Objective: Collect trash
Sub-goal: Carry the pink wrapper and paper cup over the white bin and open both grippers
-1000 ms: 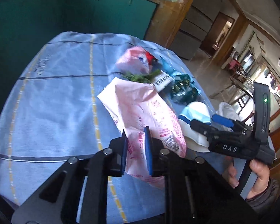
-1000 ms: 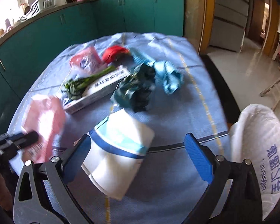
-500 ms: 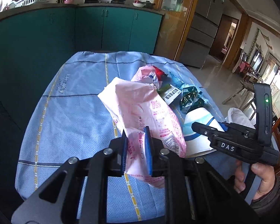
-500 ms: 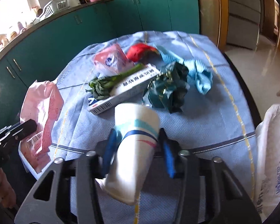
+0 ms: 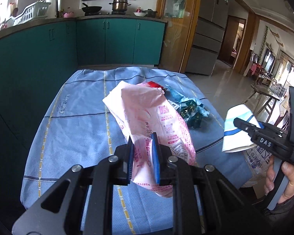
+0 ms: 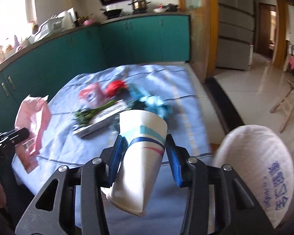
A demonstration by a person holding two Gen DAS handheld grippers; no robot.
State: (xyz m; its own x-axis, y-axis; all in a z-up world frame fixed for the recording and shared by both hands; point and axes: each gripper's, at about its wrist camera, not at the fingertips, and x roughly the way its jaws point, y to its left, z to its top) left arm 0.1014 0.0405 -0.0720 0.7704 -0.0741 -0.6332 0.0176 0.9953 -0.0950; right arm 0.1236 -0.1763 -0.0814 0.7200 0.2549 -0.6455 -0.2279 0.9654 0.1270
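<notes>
Left gripper [image 5: 143,152] clamps pink wrapper [image 5: 147,117]; right gripper [image 6: 145,156] clamps paper cup [image 6: 139,156]. Neither bagged yet. Box [image 6: 100,119], greens and foil remain beyond the cup, on the table.

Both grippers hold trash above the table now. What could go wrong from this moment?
The paper cup sits tilted in the right gripper, so it might slip out. The left gripper pinches only the lower part of the pink bag; the thin plastic could tear or slide free.
</notes>
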